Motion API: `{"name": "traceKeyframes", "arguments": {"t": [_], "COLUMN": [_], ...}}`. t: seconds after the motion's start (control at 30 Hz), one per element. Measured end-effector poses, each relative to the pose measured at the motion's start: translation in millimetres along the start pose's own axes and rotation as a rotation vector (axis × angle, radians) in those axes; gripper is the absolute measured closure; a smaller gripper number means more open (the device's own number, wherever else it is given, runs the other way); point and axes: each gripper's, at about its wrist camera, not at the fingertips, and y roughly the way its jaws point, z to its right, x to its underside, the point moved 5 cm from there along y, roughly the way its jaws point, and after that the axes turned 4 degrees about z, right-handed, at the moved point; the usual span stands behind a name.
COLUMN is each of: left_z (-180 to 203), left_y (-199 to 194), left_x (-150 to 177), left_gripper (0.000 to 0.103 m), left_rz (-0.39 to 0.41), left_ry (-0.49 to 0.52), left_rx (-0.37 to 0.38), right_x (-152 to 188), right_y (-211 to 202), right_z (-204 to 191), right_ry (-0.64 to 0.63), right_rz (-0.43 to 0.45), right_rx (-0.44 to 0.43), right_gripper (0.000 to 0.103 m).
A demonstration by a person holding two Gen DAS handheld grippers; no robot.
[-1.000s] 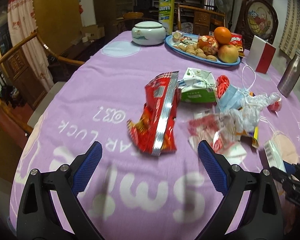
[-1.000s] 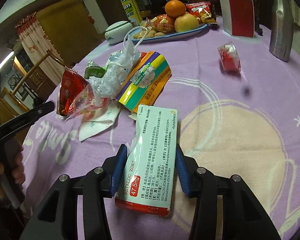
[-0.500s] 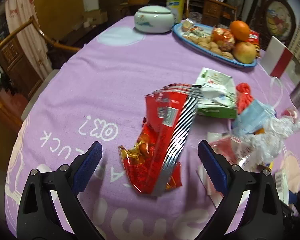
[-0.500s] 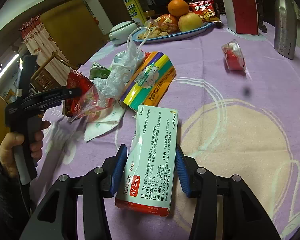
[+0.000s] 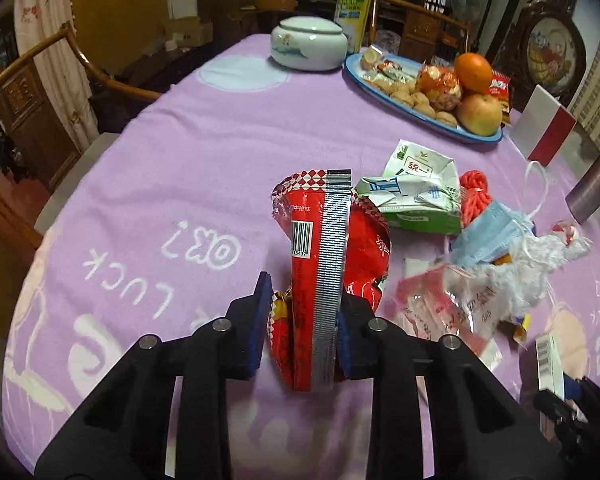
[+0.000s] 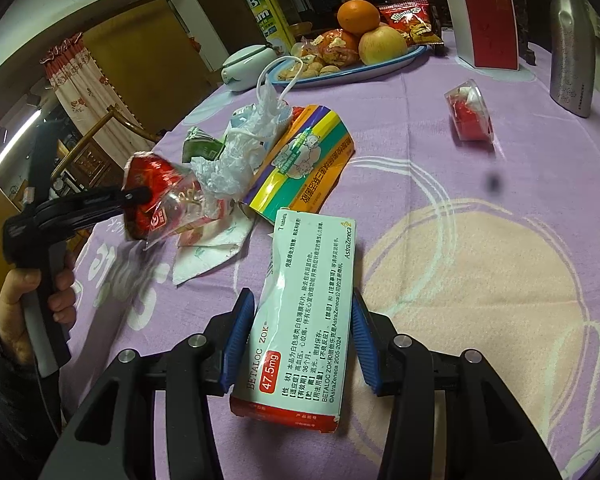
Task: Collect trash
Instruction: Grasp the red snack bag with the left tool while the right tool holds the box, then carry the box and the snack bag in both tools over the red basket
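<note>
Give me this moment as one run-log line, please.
left gripper: just closed on red snack wrapper | right gripper: holding medicine box

A round table is covered by a purple cloth printed with white lettering. At the far side a white lidded ceramic jar and a blue oval plate of fruit and nuts are set. Nearer, a green-and-white carton, a blue face mask, crumpled clear plastic and a multicoloured box are heaped together. A small red-filled packet lies well apart, right, near a steel flask.
</note>
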Motion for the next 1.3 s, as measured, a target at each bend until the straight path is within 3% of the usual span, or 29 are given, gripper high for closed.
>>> {"name": "traceKeyframes", "arguments": {"t": [0.43,0.77,0.93,1.1,1.3], "left_z": [-19,-39,-68,-110,-182], "left_y": [-126,-178,-202,-229,-266], "left_x": [40,79,106,137,187], "left_gripper": [0.073,0.073,0.073,0.073,0.073], "left_rz": [0.206,0.249,0.270,0.285,0.287], "left_ry": [-0.013,-0.015,-0.062,-0.137,-0.281], "left_rx": [0.020,-0.003,-0.033,-0.097,-0.227], "right_x": [-5,8,26,46,80], "right_y": [-13,-48,-58,-62,-57], "right_z": [-13,-74,-122,-190,-288], "right_ry": [-0.040,-0.180,-0.265,-0.379,-0.528], "right_rz": [0.058,0.088,0.082,0.055,-0.009], "right_rx": [0.025,-0.022,-0.094,-0.224,-0.396], "right_gripper": [0.055,0.056,0.056,0.056,0.056]}}
